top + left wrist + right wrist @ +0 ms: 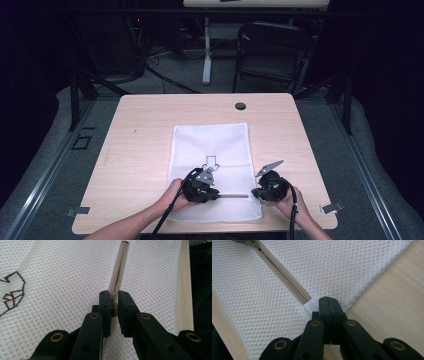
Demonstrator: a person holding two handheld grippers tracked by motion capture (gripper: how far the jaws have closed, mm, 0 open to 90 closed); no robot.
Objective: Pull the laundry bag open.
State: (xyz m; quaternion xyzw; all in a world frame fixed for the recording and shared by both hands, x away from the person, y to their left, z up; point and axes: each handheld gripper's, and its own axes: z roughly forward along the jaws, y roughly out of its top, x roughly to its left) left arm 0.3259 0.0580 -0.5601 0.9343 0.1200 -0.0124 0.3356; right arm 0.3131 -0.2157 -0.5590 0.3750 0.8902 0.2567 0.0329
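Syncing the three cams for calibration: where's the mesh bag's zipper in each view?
High view: the zipper is a short dark line near the white mesh bag's near edge, between the left gripper and right gripper.
Left gripper view: zipper runs up from the jaws at centre.
Right gripper view: zipper runs diagonally from the top left to the jaws.
Shared landmark: the bag's white mesh.

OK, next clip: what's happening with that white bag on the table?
A person works a white mesh bag lying flat on the wooden table, one tool in each hand. The left tool pinches the zipper pull on the zipper. The right tool is clamped on the bag's edge by the zipper's end, apparently bracing it.
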